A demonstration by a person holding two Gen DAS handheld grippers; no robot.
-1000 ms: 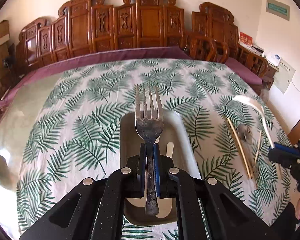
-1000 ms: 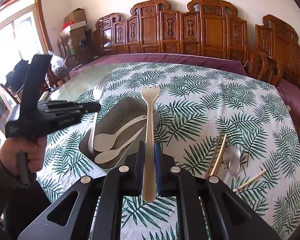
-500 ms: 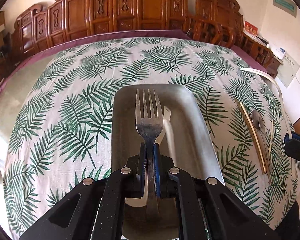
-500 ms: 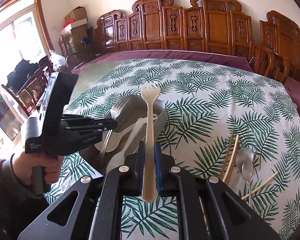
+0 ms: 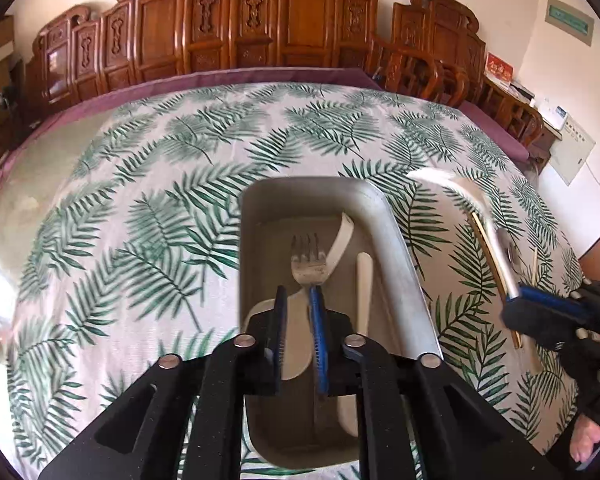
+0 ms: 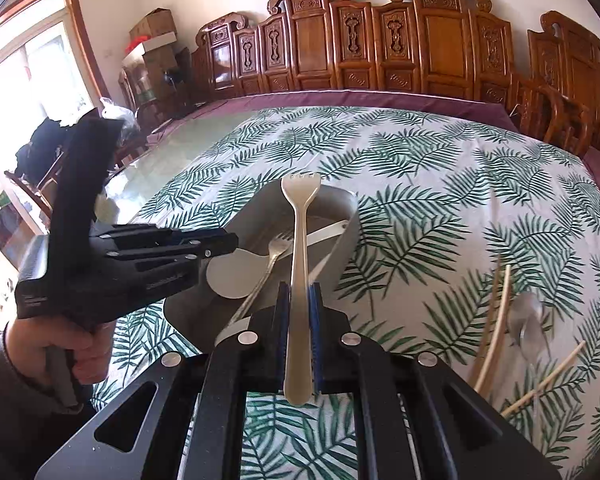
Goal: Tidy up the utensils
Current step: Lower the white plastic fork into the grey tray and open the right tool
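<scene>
1. Left gripper (image 5: 298,300) over the metal tray (image 5: 384,216), pointing steeply down; jaws opening, a clear gap between the blue pads.
2. Metal fork (image 5: 309,264) between those pads but not pinched: handle alongside the right pad, free of the left one; head w/ tines toward 12 o'clock, down inside the tray.
3. In the tray too: two white plastic spoons (image 5: 342,240), one bowl under the left pad, the other along the tray's 3 o'clock wall.
4. Right gripper (image 6: 299,300) clamped on a beige plastic fork (image 6: 300,240); tines at 12 o'clock, above the tray's far rim; handle end poking out behind the pads.
5. Person's left hand (image 6: 82,344) at 8 o'clock in right wrist view, wrapped round the left tool's grip.
6. On the leaf-print tablecloth (image 6: 440,168), approx 4 o'clock from the tray & well apart: bamboo chopsticks (image 6: 496,320), loose; metal spoon (image 6: 526,320) among them.
</scene>
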